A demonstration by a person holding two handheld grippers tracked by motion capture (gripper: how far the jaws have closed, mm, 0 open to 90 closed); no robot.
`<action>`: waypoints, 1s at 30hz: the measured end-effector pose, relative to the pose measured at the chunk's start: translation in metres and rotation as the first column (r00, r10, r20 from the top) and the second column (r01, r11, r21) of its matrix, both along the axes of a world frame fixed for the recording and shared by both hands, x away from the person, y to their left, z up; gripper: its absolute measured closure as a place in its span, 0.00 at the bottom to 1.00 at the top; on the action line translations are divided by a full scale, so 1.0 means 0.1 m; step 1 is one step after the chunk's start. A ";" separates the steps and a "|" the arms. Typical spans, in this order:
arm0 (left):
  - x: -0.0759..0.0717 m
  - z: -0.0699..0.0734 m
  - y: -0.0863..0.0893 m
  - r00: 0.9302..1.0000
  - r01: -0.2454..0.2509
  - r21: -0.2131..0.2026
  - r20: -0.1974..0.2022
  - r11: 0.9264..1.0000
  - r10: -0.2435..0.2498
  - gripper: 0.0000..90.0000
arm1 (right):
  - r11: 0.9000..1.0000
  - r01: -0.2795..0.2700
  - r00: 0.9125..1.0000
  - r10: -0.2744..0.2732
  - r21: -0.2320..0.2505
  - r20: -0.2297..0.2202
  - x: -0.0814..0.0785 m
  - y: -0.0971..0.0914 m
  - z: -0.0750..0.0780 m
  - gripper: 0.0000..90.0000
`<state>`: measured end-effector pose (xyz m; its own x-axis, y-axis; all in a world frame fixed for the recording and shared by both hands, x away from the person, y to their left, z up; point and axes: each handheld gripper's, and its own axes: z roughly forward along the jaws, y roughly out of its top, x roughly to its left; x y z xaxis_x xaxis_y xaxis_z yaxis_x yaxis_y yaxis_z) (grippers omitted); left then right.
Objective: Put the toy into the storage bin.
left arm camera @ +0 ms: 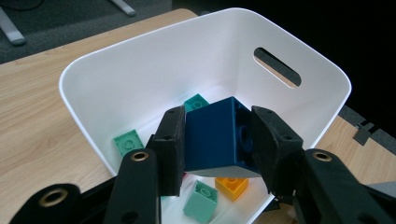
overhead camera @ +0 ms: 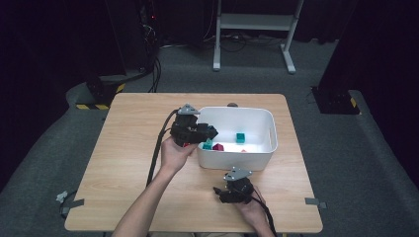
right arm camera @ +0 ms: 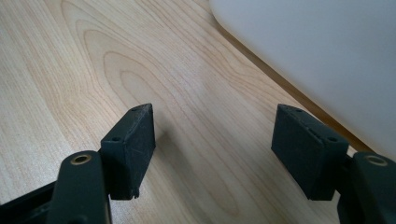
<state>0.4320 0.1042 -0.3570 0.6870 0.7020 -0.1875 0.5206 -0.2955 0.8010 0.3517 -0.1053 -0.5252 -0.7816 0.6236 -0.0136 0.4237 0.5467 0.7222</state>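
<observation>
Blue block (left arm camera: 217, 137) is pinched between the fingers of the left gripper (left arm camera: 217, 144), held tilted above the open white bin (left arm camera: 140, 65), with its hollow underside facing one finger. It is a dark blue plastic brick, square-edged and clean, with no visible damage. Below it in the bin lie several teal blocks (left arm camera: 201, 201) and an orange block (left arm camera: 232, 185); from the high view a dark red one (overhead camera: 218, 147) shows as well. The step in hand appears to be the drop into the bin: the block is over the near wall and clear of the pieces below. The next move likely calls for spreading the fingers once the block is fully inside the rim. The right gripper (right arm camera: 215, 154) rests low over the bare tabletop (right arm camera: 93, 60) beside the bin's outer wall, fingers spread and holding nothing.
</observation>
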 end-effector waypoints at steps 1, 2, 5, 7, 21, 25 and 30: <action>0.00 0.00 -0.01 1.000 0.004 0.001 0.000 1.000 -0.004 0.63 | 1.000 0.000 1.000 0.000 0.000 0.000 0.00 0.00 0.00 0.34; 0.00 0.00 -0.03 1.000 0.007 0.003 0.001 1.000 -0.007 0.63 | 1.000 0.000 1.000 0.000 0.000 0.000 0.00 0.00 0.00 0.34; 0.01 -0.02 -0.07 1.000 0.014 0.009 0.001 1.000 -0.014 0.63 | 1.000 0.000 1.000 0.000 0.000 0.000 0.00 0.00 0.00 0.34; 0.02 -0.03 -0.08 1.000 0.014 0.012 -0.001 1.000 -0.014 0.63 | 1.000 0.000 1.000 0.000 0.000 0.000 0.00 0.00 0.00 0.34; 0.06 -0.12 -0.11 1.000 0.007 0.036 -0.024 0.999 -0.006 0.55 | 1.000 0.000 1.000 0.000 -0.002 0.001 0.00 0.00 0.00 0.33; 0.03 -0.10 -0.06 1.000 -0.004 0.031 -0.013 1.000 0.005 0.52 | 1.000 0.000 1.000 0.000 -0.002 0.000 0.00 0.00 0.00 0.33; 0.02 -0.11 0.02 1.000 -0.028 0.030 -0.010 0.999 0.029 0.51 | 1.000 0.000 1.000 0.000 -0.002 0.001 0.00 0.00 0.00 0.33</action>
<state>0.4340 0.1064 -0.3682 0.6647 0.7267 -0.1734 0.5377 -0.3043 0.7863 0.3517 -0.1054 -0.5252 -0.7815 0.6237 -0.0151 0.4233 0.5479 0.7215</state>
